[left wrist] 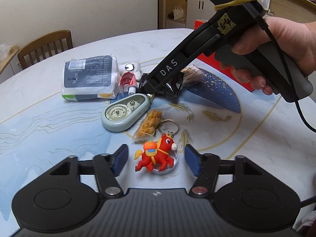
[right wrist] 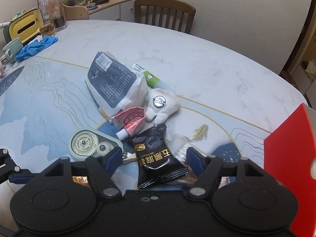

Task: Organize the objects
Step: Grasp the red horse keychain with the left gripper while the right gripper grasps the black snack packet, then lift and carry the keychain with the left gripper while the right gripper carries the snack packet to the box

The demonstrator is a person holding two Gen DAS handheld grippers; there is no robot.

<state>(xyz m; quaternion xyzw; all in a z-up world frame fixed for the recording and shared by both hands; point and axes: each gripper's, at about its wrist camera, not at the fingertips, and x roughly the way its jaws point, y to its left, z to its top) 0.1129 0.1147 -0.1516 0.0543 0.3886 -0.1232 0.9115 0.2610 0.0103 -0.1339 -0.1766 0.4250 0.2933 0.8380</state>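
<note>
My left gripper (left wrist: 156, 161) is open, its blue pads on either side of a red horse keychain (left wrist: 157, 156) lying on the table. Beyond it lie a snack bar in clear wrap (left wrist: 148, 125), a pale green correction tape (left wrist: 124, 113), a white tissue pack (left wrist: 89, 79), a red-and-white tube (left wrist: 127, 83) and a white plush (left wrist: 131, 68). My right gripper (right wrist: 154, 157) is open over a black snack packet (right wrist: 158, 156), which lies between its pads. The correction tape (right wrist: 88, 145), tube (right wrist: 129, 123), plush (right wrist: 161, 103) and tissue pack (right wrist: 114, 83) sit just ahead.
A red box (right wrist: 286, 158) stands at the right. A green glue tube (right wrist: 153, 78) lies behind the plush. A yellow tissue box (right wrist: 24, 26), a mug (right wrist: 11, 48), blue gloves (right wrist: 36, 46) and glass jars (right wrist: 57, 13) are far left. A wooden chair (right wrist: 165, 11) stands behind the table.
</note>
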